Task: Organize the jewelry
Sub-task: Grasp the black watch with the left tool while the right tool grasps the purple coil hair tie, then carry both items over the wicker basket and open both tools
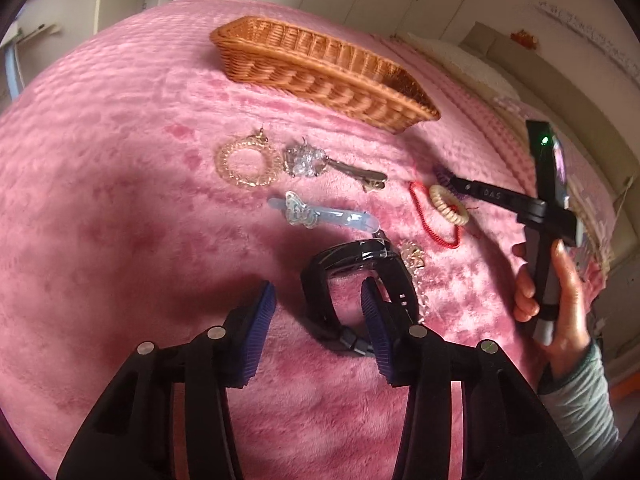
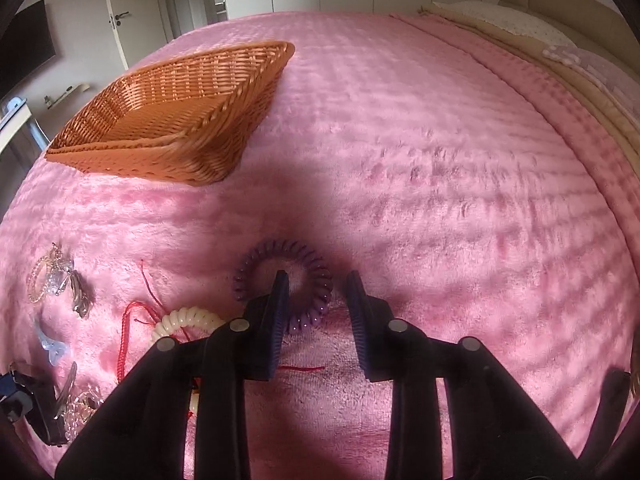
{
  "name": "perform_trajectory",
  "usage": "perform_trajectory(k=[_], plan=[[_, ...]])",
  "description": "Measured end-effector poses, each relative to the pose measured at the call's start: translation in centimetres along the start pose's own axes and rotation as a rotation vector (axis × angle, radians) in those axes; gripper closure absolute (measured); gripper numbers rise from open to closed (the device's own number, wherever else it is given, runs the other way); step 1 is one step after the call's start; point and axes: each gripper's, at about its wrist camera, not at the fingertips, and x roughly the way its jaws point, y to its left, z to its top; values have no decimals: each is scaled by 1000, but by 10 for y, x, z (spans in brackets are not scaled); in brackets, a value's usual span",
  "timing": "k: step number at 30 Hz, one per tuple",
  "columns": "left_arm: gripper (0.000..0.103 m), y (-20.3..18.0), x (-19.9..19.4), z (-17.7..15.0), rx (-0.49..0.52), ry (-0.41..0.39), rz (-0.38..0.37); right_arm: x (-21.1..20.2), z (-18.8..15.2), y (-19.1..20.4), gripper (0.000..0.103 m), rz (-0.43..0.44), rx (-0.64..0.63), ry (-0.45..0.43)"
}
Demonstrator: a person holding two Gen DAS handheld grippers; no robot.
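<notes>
We held our left gripper [image 1: 318, 322] wide open around a black watch [image 1: 352, 276], our right gripper [image 2: 318, 312] wide open over a purple coil band [image 2: 316, 276], "DAS" printed on its arm, basket [image 2: 176, 120] well apart, lots of bare pink blanket [image 2: 440, 160] beyond.

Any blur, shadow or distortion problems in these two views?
Left wrist: strong fisheye bend, dark corners; the gripper shadows the blanket around the black watch; items sharp. Right wrist: same bend; the basket has a smeared near rim; shadow covers the purple hair tie by the open gripper.
</notes>
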Motion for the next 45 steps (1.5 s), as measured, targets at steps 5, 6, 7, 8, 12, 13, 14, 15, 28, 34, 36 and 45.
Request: perform_trajectory(k=[5, 6, 7, 8, 12, 13, 14, 15, 28, 34, 36, 45], plan=[[82, -8, 3, 3, 37, 21, 63, 3, -2, 8, 93, 24, -19, -10], [82, -8, 3, 3, 40, 19, 66, 0, -3, 9, 94, 28, -27, -17], [82, -8, 2, 3, 47, 13, 67, -3, -5, 10, 94, 30, -33, -20], [84, -7, 1, 2, 49, 2, 64, -6, -6, 11, 94, 39, -36, -25], [88, 3, -9, -2, 5, -59, 0, -29, -10, 17, 94, 90, -40, -95], [88, 4, -12, -2, 2, -72, -3, -35, -10, 19, 94, 102, -40, -109], [88, 6, -19, -1, 7, -96, 1, -44, -10, 22, 94, 116, -43, -129], [88, 6, -23, 1, 10, -116, 0, -53, -10, 27, 94, 114, -53, -152], [88, -9, -62, 105, 88, -309, 5, -100, 74, 73, 94, 186, -43, -332], [88, -11, -22, 187, 90, -315, 13, -48, 135, 82, 94, 160, -12, -258], [88, -10, -1, 207, 95, -301, 31, -26, 149, 84, 94, 151, -9, -216], [88, 4, 86, 248, 47, -187, 109, 50, 158, 106, 94, 90, -110, -43]])
